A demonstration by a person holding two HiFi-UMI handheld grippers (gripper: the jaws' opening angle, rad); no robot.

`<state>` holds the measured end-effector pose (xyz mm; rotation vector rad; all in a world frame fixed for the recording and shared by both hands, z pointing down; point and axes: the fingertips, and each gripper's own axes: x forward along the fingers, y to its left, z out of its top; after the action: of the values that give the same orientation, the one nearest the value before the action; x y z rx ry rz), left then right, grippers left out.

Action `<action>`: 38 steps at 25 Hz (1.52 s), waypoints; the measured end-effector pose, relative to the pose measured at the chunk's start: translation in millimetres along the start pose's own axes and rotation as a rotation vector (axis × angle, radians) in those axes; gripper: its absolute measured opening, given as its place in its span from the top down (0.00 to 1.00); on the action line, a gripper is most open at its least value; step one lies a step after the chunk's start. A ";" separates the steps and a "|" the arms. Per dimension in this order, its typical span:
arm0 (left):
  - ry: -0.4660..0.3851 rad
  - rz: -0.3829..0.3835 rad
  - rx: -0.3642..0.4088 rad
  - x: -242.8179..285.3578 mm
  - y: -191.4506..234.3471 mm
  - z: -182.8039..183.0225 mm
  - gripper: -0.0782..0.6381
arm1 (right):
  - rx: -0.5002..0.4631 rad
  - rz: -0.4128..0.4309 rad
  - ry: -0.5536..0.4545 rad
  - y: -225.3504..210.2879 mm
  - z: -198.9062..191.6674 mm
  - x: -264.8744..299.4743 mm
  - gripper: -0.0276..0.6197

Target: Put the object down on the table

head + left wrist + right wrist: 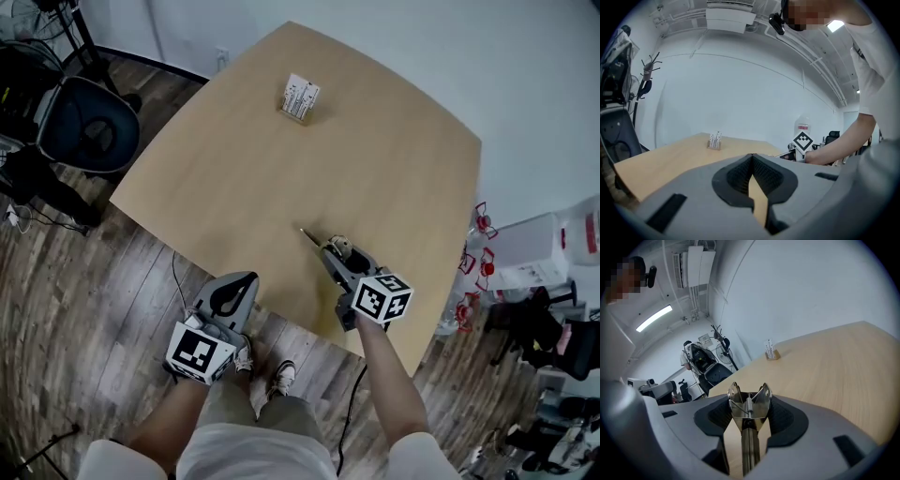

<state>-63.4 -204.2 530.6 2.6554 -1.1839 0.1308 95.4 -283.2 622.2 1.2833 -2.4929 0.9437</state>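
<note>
My right gripper is shut on a slim metal spring tool and hovers over the near edge of the wooden table. The tool's thin tip points toward the table's middle. In the right gripper view the tool sits upright between the dark pads, with its spring and two metal wings showing. My left gripper hangs off the table's front edge, over the floor. Its jaws meet at the tips with nothing between them.
A small wooden stand with white cards is on the far side of the table and also shows as the card stand. A black office chair is at the left. White containers and red parts crowd the right.
</note>
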 end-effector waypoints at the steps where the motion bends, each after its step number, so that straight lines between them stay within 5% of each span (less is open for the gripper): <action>1: -0.004 0.002 -0.008 1.6 1.2 -1.1 0.88 | -0.004 0.000 0.013 -2.1 -1.6 6.1 0.64; 14: 0.012 0.014 -0.017 6.3 16.7 -11.2 0.88 | 0.078 0.025 0.099 -29.6 -15.7 45.5 0.64; 38: 0.031 0.004 -0.025 12.3 27.1 -21.5 0.88 | -0.193 -0.088 0.337 -78.5 -22.5 61.3 0.58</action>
<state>-75.1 -225.4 558.3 2.6202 -1.1735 0.1572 116.7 -343.7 701.6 1.0640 -2.1895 0.8004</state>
